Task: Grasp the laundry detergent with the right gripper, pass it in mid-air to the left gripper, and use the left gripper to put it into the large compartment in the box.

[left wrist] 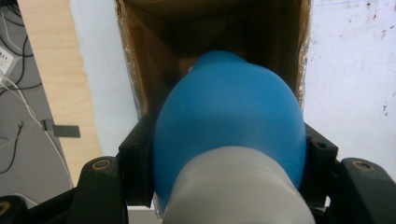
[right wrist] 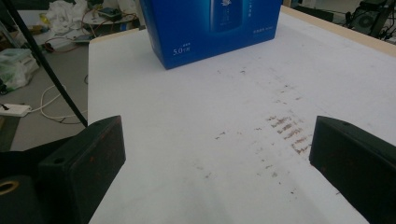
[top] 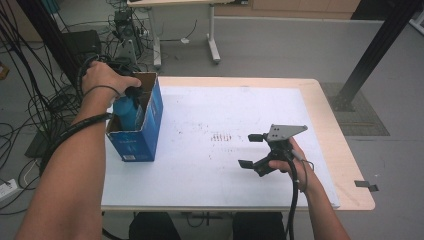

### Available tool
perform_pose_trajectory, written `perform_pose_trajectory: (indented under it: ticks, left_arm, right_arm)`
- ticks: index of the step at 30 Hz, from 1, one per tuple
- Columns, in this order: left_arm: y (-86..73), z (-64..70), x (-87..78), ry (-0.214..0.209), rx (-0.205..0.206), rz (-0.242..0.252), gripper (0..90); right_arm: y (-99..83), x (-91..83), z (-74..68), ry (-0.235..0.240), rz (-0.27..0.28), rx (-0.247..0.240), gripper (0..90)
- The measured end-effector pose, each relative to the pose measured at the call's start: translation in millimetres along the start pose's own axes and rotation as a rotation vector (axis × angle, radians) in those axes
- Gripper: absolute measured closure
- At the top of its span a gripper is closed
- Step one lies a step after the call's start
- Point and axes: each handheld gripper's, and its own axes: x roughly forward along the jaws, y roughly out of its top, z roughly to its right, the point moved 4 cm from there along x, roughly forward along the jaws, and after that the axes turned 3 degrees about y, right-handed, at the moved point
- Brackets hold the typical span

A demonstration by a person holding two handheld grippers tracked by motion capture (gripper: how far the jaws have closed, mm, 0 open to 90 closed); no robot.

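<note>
One blue box (top: 145, 131), open-topped, at the table's (top: 330, 130) left edge. One blue bottle (left wrist: 229, 121), lower end hidden inside the box, clamped between my left gripper's (left wrist: 229, 154) jaws. My right gripper (top: 257, 150), jaws wide and empty, right of the box; its front face cropped.
</note>
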Motion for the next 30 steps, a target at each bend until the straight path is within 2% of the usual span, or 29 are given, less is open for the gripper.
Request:
perform_pose_trajectory:
  ticks: [7,13,14,17,24,26,30]
  left_arm:
    - [2.7,2.0,9.7,0.011,0.006,-0.021,37.6]
    - [3.3,1.7,20.2,-0.003,0.003,-0.028,37.7]
    - [4.8,2.2,22.9,-0.001,0.017,-0.038,37.7]
    - [5.9,3.3,25.7,0.003,0.020,-0.046,37.7]
    - [5.0,3.9,33.2,0.005,0.022,-0.047,37.7]
    - [3.7,4.2,35.1,0.001,0.011,-0.036,37.7]
    - [5.0,4.3,38.8,0.003,0.010,-0.051,37.7]
  right_arm:
    - [-1.5,-0.1,-0.8,-0.002,-0.002,0.004,3.7]
    - [-2.2,-0.8,-0.1,-0.004,-0.002,0.005,3.7]
    - [-1.9,-0.9,-0.1,-0.003,-0.004,0.008,3.7]
    - [-2.0,-1.0,-0.3,-0.004,-0.003,0.008,3.7]
    - [-2.9,-0.3,0.5,0.000,-0.003,0.007,3.8]
    - [-2.6,0.3,0.4,0.002,-0.004,0.011,3.7]
    - [-2.7,0.4,0.5,0.004,-0.005,0.013,3.8]
